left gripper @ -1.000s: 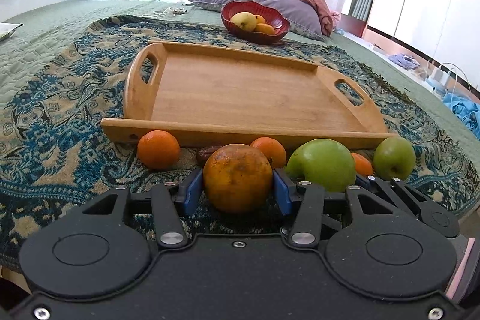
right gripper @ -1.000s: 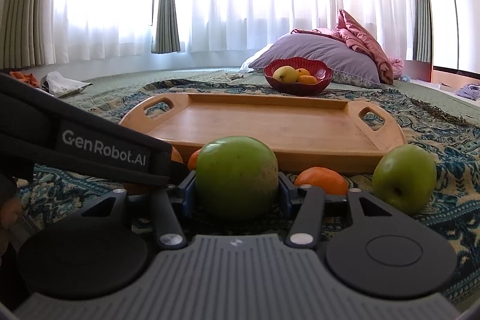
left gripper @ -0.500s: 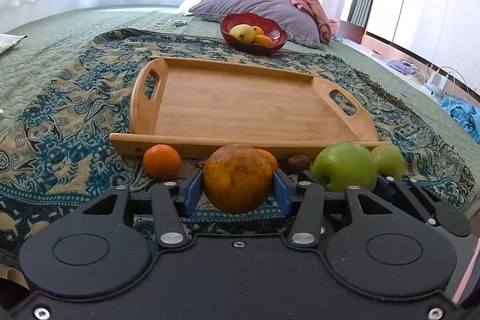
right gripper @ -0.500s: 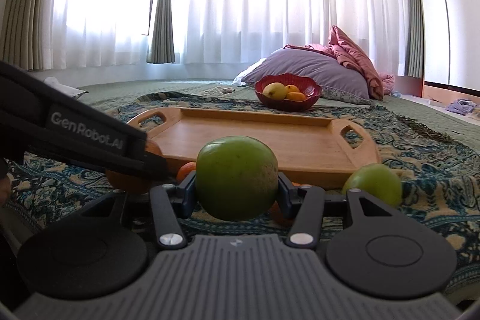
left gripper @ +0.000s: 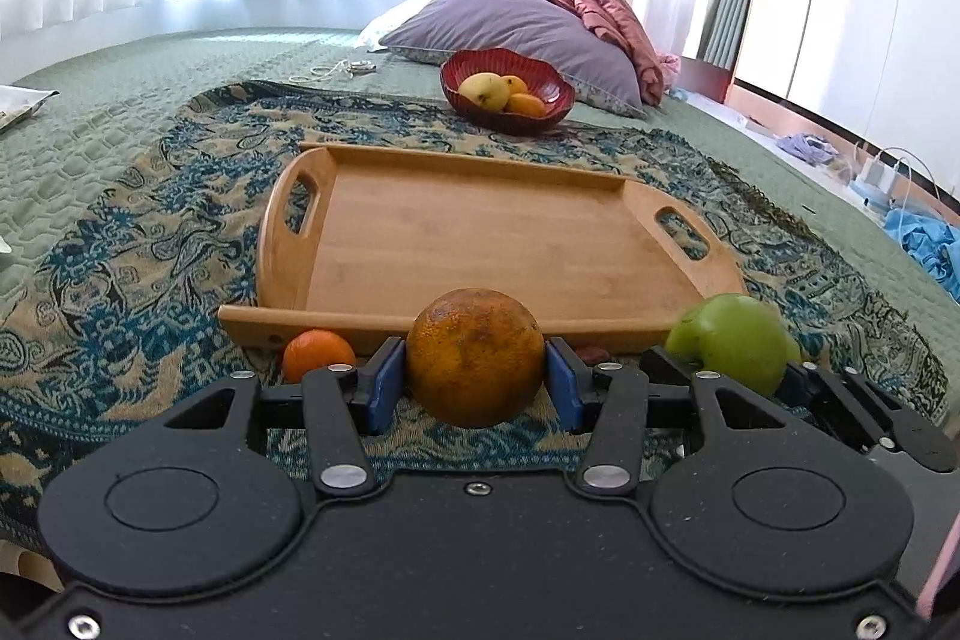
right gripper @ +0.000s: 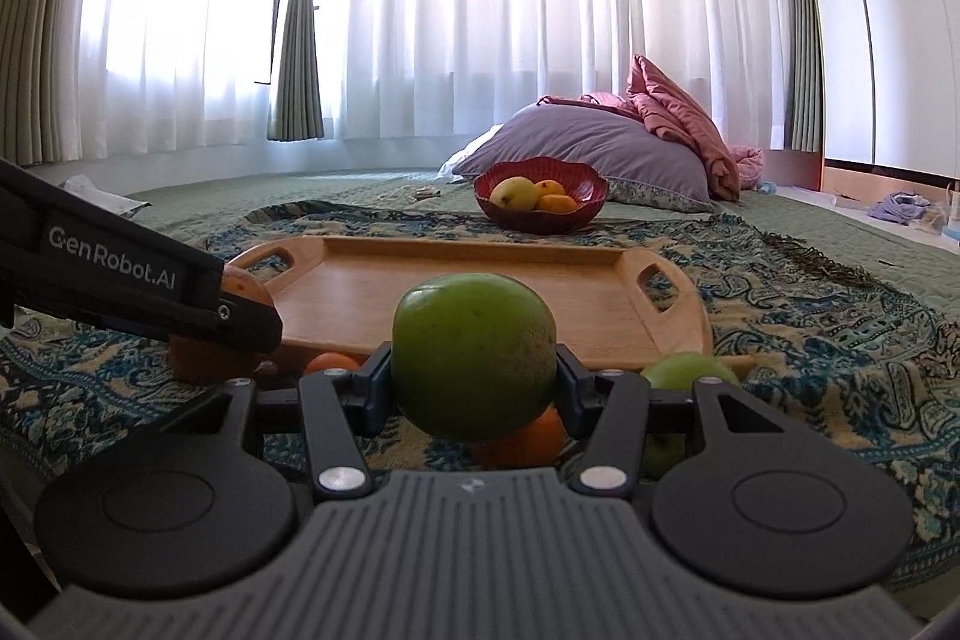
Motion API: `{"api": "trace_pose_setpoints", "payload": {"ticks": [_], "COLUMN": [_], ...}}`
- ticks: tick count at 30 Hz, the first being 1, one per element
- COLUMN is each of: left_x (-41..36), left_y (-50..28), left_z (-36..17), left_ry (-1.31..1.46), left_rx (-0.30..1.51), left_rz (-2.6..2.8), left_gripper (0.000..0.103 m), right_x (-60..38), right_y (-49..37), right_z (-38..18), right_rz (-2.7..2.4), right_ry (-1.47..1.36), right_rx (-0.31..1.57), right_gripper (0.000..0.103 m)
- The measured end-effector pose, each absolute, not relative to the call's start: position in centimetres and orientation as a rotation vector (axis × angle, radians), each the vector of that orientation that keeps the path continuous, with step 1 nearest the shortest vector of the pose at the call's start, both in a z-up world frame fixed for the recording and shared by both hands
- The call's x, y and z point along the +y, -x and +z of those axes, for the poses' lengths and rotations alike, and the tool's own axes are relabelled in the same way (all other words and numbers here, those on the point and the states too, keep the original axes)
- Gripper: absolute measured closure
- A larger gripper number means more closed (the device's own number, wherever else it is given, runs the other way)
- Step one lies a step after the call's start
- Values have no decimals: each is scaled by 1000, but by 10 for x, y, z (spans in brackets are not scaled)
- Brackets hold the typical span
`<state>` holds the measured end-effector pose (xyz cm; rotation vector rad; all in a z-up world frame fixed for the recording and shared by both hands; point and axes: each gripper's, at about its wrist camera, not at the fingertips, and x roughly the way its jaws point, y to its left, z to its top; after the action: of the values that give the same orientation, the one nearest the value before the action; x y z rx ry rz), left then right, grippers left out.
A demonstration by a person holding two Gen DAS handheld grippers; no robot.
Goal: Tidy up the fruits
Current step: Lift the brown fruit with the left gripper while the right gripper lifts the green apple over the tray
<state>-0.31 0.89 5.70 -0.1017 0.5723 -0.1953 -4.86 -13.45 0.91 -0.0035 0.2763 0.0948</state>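
Note:
My left gripper (left gripper: pixel 475 376) is shut on a large brownish orange (left gripper: pixel 475 357) and holds it above the blanket, in front of the empty wooden tray (left gripper: pixel 498 244). My right gripper (right gripper: pixel 473 388) is shut on a big green apple (right gripper: pixel 473 355), also raised before the tray (right gripper: pixel 468 292). The apple and right gripper show at the right of the left wrist view (left gripper: pixel 729 343). A small orange (left gripper: pixel 318 353) lies by the tray's near rim. Another small orange (right gripper: pixel 522 439) and a green apple (right gripper: pixel 684 376) lie under the right gripper.
A red bowl (left gripper: pixel 507 91) with yellow and orange fruit stands beyond the tray, before a purple pillow (left gripper: pixel 516 25). The patterned blanket (left gripper: pixel 150 244) covers a green quilted bed. Clothes and cables lie at the far right.
Both grippers have risen with their fruit and pulled back a little. The loose fruit by the tray now sits lower and partly hidden behind the grippers.

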Motion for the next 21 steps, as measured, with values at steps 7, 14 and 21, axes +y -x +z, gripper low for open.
{"api": "trace_pose_setpoints", "payload": {"ticks": [7,14,21], "left_x": [8,10,14], "left_y": [-7,-28,-62], "left_z": [67,75,83], "left_ry": [110,107,108], "left_rx": [554,550,557], "left_rz": [-186,-173,-170], "left_gripper": [55,55,55], "right_x": [-143,-156,-171], "right_y": [41,18,-15], "right_z": [20,29,39], "right_rz": [99,74,72], "right_ry": [4,-11,-26], "right_rx": [273,309,351], "right_gripper": [47,47,47]}}
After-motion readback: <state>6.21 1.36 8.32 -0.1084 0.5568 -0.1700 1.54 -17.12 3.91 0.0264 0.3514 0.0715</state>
